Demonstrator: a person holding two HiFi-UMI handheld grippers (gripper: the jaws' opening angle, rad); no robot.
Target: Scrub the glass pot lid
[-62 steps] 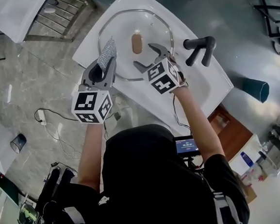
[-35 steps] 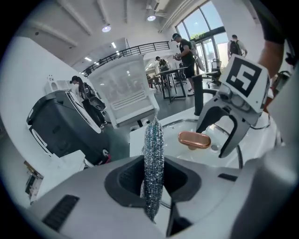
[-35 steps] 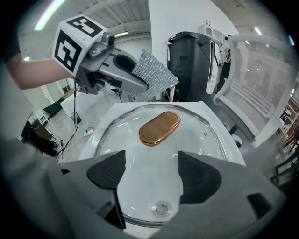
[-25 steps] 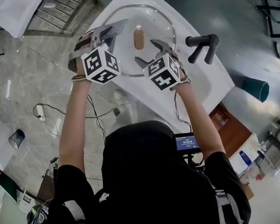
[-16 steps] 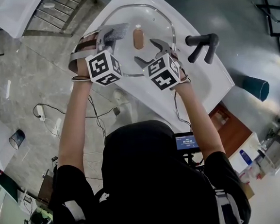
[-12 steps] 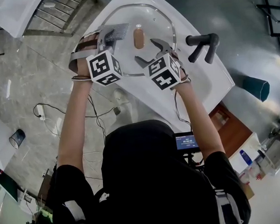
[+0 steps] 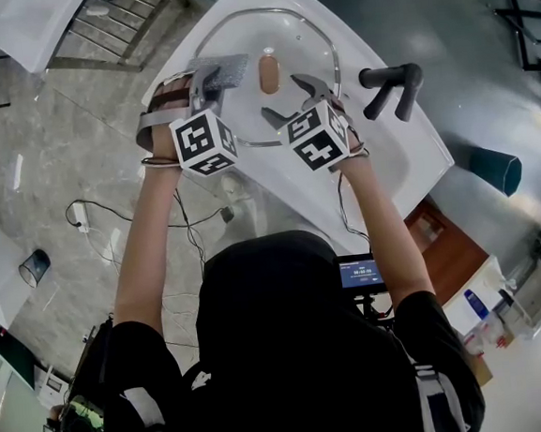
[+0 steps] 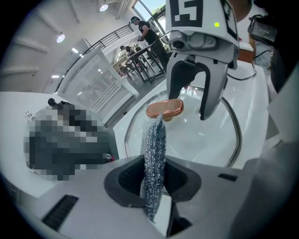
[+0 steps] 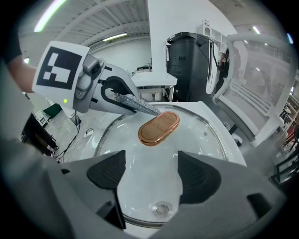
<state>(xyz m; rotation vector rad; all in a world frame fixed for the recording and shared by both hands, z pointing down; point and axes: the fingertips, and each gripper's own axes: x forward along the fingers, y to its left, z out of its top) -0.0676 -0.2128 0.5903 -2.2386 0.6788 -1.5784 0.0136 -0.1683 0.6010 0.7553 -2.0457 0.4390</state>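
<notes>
The left tool [image 8: 153, 179] pinched the scourer [image 8: 154, 149] while the right tool [image 9: 152, 175] hung spread over the glass lid [image 9: 201, 137], so scrubbing might skid the unheld lid.

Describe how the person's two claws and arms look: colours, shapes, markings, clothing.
The left claw and right claw are light grey, each with two broad jaws lined with dark ribbed pads. Each carries a white cube printed with black square markers. The person wears a black short-sleeved top; a grey strap wraps the left hand.
</notes>
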